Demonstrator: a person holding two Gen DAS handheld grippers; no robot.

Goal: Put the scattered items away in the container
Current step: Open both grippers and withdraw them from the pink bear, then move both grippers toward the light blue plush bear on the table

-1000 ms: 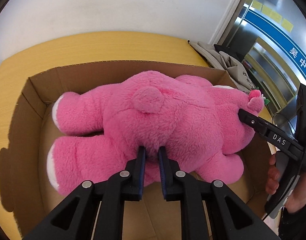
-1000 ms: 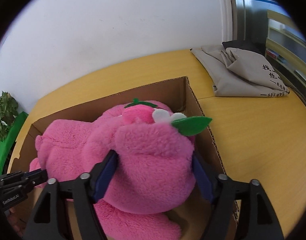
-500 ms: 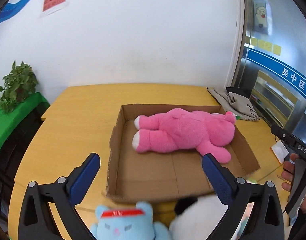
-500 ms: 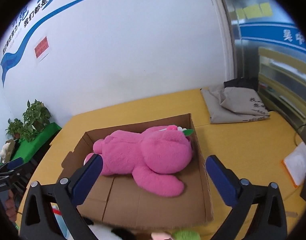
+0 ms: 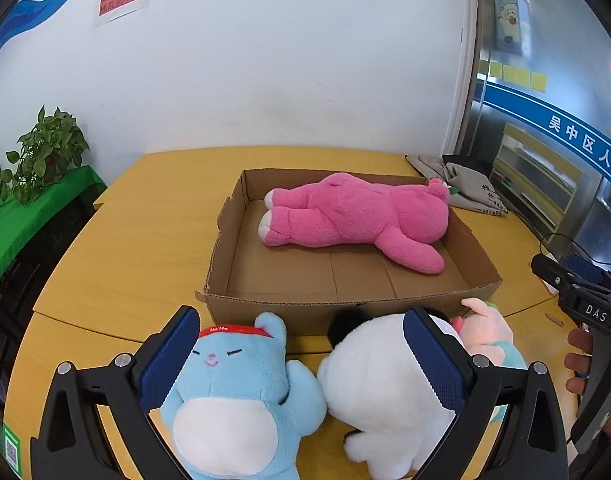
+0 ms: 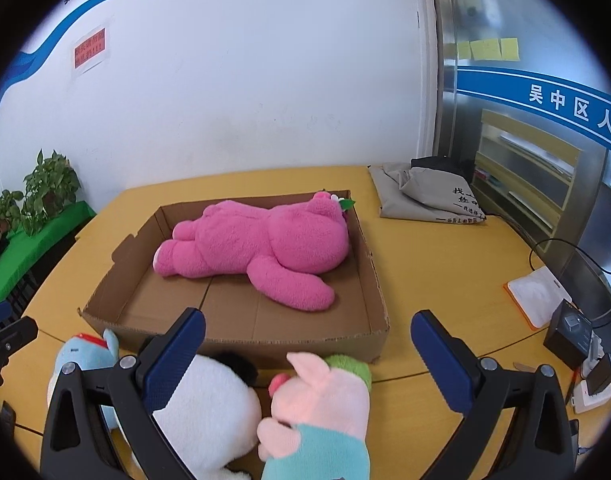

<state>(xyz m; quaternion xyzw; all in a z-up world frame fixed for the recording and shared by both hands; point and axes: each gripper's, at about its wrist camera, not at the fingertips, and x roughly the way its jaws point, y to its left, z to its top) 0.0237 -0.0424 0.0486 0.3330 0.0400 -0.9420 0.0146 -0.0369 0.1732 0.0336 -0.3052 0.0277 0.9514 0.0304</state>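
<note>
both grippers have just let go of the pink bear (image 5: 357, 216), which now lies lengthwise inside the cardboard box (image 5: 345, 304), and backed away. three toys wait on the tabletop (image 5: 117, 248) before the box's near wall: blue bear (image 5: 237, 384) under the released left gripper (image 5: 301, 356), panda (image 6: 209, 404), pig (image 6: 321, 412) between the released right gripper's (image 6: 305, 356) jaws.

Left wrist view: from behind the left tool (image 5: 301, 356), angled down over the table (image 5: 117, 256); plush toys close at lower frame.
Right wrist view: from behind the right tool (image 6: 307, 360), same downward tilt, offset sideways.
Shared: cardboard box (image 5: 345, 304) mid-frame with pink plush (image 5: 357, 216), white wall behind.
</note>
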